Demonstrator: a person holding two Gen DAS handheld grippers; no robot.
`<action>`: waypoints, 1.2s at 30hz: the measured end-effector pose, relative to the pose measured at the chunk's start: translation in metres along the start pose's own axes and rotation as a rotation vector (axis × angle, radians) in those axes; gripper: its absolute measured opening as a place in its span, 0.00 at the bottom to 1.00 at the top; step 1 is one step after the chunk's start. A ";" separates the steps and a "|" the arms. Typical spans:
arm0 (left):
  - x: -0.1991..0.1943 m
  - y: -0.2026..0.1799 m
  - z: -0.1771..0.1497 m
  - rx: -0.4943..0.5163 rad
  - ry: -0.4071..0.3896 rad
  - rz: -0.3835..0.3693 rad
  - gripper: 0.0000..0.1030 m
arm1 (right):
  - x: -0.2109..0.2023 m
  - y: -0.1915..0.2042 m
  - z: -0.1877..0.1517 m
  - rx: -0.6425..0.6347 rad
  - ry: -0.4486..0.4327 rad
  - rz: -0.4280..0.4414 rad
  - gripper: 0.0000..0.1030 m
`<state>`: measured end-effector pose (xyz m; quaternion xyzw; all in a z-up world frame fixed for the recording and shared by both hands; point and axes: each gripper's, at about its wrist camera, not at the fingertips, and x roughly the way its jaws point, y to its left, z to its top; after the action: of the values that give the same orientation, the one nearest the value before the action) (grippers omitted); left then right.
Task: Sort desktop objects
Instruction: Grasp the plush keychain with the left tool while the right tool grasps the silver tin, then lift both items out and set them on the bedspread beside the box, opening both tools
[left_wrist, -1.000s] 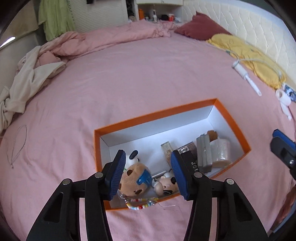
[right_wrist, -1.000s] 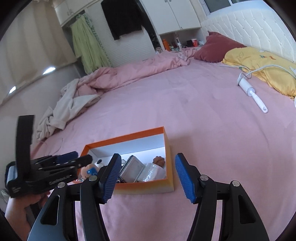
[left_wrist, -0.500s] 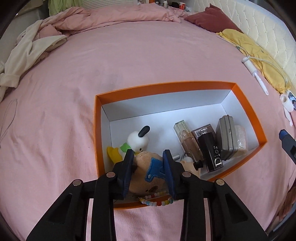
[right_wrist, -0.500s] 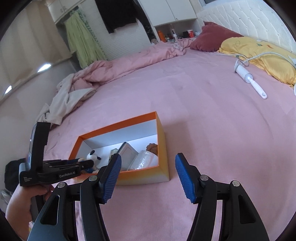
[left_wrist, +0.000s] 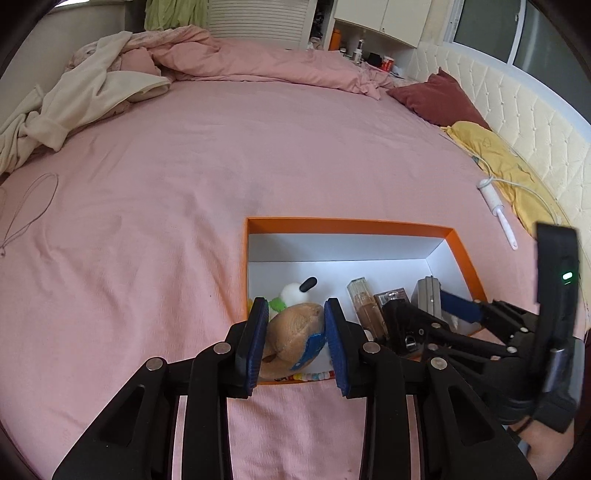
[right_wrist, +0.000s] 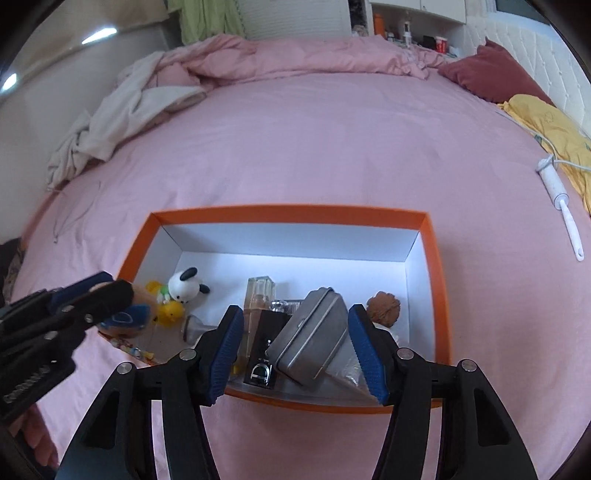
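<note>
Left gripper (left_wrist: 295, 341) clamped on brown round plush toy (left_wrist: 291, 332) inside orange cardboard box (left_wrist: 347, 222); right gripper (right_wrist: 295, 347) closing around grey metal tin (right_wrist: 310, 334), not yet pressing. Next: lift out both.

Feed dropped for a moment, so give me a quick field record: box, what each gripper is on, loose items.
container: orange box, open, on pink bedsheet
left gripper: shut on brown plush toy
right gripper: jaws closing around grey metal tin, pads not yet pressing
also in box: black-and-white plush, perfume bottle, black Dior box
outside box: lint roller
</note>
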<state>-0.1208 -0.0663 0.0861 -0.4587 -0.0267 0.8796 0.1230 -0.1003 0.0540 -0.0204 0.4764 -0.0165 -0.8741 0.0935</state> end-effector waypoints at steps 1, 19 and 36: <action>0.000 0.002 -0.001 -0.003 0.001 0.000 0.31 | 0.005 0.000 -0.002 -0.009 0.006 -0.016 0.43; 0.023 -0.020 0.008 0.070 0.056 0.004 0.29 | -0.053 -0.041 -0.010 0.193 -0.229 0.211 0.21; 0.055 -0.045 -0.004 0.184 0.116 0.010 0.30 | -0.070 -0.048 -0.014 0.203 -0.260 0.194 0.20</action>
<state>-0.1388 -0.0099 0.0469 -0.4956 0.0636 0.8510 0.1617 -0.0592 0.1140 0.0243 0.3627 -0.1624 -0.9090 0.1260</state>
